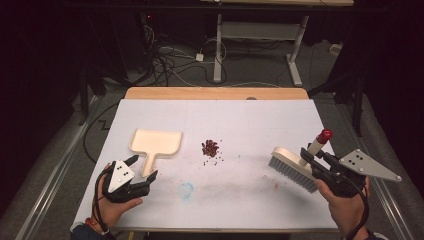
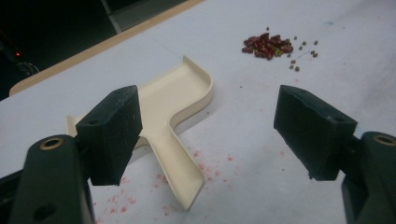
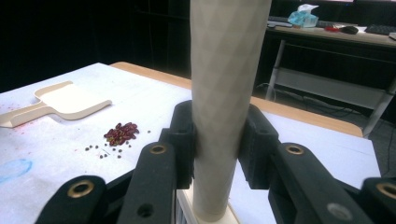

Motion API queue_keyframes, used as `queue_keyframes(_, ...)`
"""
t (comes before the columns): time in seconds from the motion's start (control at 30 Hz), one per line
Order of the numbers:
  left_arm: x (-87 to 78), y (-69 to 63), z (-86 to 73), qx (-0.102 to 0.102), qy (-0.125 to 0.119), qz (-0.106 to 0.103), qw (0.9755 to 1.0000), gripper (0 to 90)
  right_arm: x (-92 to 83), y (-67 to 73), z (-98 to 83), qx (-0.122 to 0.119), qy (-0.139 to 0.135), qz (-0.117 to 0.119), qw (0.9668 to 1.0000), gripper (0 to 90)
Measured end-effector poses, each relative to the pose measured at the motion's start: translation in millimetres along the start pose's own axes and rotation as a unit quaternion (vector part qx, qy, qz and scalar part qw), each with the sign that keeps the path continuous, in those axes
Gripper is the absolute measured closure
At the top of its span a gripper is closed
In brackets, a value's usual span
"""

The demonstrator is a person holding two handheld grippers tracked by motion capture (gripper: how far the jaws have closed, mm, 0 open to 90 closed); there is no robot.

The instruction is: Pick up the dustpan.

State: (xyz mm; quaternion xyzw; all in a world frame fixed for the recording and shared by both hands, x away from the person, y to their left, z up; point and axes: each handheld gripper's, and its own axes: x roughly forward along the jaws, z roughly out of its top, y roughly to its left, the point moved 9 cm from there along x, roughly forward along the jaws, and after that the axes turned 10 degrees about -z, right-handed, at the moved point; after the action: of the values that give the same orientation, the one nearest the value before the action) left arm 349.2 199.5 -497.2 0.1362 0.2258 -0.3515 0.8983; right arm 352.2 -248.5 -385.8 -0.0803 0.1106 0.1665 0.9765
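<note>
A cream dustpan (image 1: 156,142) lies flat at the table's left, handle toward me; it appears as the dustpan (image 2: 175,109) in the left gripper view and as the dustpan (image 3: 60,100) at far left in the right gripper view. My left gripper (image 1: 145,167) is open, its jaws either side of the handle end without touching it. A small pile of red beans (image 1: 210,147) sits mid-table with a few loose grains beside it; the beans (image 2: 267,45) and the beans (image 3: 120,133) show in both gripper views. My right gripper (image 1: 307,155) is shut on the handle of a brush (image 1: 292,167) with grey bristles and a red-tipped handle (image 3: 224,93).
The table (image 1: 250,120) has a white cover with red smudges near the dustpan and a pale blue stain (image 1: 186,190) at the front. A wooden edge (image 1: 215,93) runs along the far side. Desk legs and cables stand on the floor beyond.
</note>
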Motion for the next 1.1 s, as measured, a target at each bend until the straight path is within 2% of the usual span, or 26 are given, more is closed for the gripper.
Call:
queue_keyframes(0.07,2.7,3.5,-4.3,-0.002,0.012,0.003,0.9999,22.8,0.5,-0.2,-0.6,-0.003,0.000,0.002,1.0000,70.4)
queue_keyframes(0.17,2.3,10.0,-9.3,-0.026,0.016,0.005,0.9995,22.5,0.5,1.3,-0.6,-0.001,0.001,0.001,1.0000,70.4)
queue_keyframes(0.3,-0.8,8.0,-9.8,-0.039,0.017,-0.006,0.9991,22.0,0.3,3.0,2.1,-0.006,-0.004,0.002,1.0000,70.4)
queue_keyframes(0.37,-4.8,4.8,-6.1,-0.045,0.008,-0.008,0.9989,21.6,-1.1,6.2,3.6,-0.011,-0.006,0.001,0.9999,70.4)
queue_keyframes(0.43,-8.6,0.0,-3.8,-0.048,0.004,-0.008,0.9988,21.6,-1.3,8.2,3.6,-0.011,-0.007,0.004,0.9999,70.4)
queue_keyframes(0.53,-12.8,-5.4,-5.8,-0.037,0.019,-0.007,0.9991,21.3,-0.9,13.5,3.9,-0.014,-0.005,0.010,0.9998,70.4)
queue_keyframes(0.67,-19.7,4.9,-1.8,-0.074,0.017,0.000,0.9971,20.9,-0.2,17.0,4.5,-0.022,-0.006,0.013,0.9997,70.4)
queue_keyframes(0.73,-17.2,12.3,-2.9,-0.100,0.039,0.007,0.9942,20.8,-0.6,16.9,5.5,-0.024,-0.010,0.015,0.9996,70.4)
queue_keyframes(0.77,-14.9,14.9,-2.6,-0.105,0.049,-0.001,0.9932,20.8,-0.2,15.9,5.4,-0.025,-0.008,0.013,0.9996,70.4)
queue_keyframes(0.8,-12.8,18.7,-1.0,-0.104,0.053,0.001,0.9932,20.9,0.2,14.6,5.4,-0.026,-0.007,0.009,0.9996,70.4)
queue_keyframes(0.83,-10.5,24.4,0.2,-0.105,0.062,0.013,0.9924,21.1,0.3,13.7,5.4,-0.025,-0.007,0.009,0.9996,70.4)
queue_keyframes(0.87,-7.8,30.3,0.2,-0.113,0.077,0.020,0.9904,22.4,0.1,13.3,5.2,-0.021,-0.006,0.010,0.9997,70.4)
queue_keyframes(0.93,-1.3,41.0,-2.6,-0.147,0.105,0.021,0.9832,23.8,-0.2,12.5,5.1,-0.023,-0.006,0.010,0.9997,70.4)
queue_keyframes(1.03,14.4,51.0,-10.2,-0.173,0.140,0.007,0.9749,23.9,0.2,10.0,4.7,-0.020,-0.004,0.007,0.9998,70.4)
queue_keyframes(1.1,24.9,52.7,-13.9,-0.175,0.157,0.000,0.9719,24.0,0.6,10.1,4.2,-0.019,-0.003,0.008,0.9998,70.4)
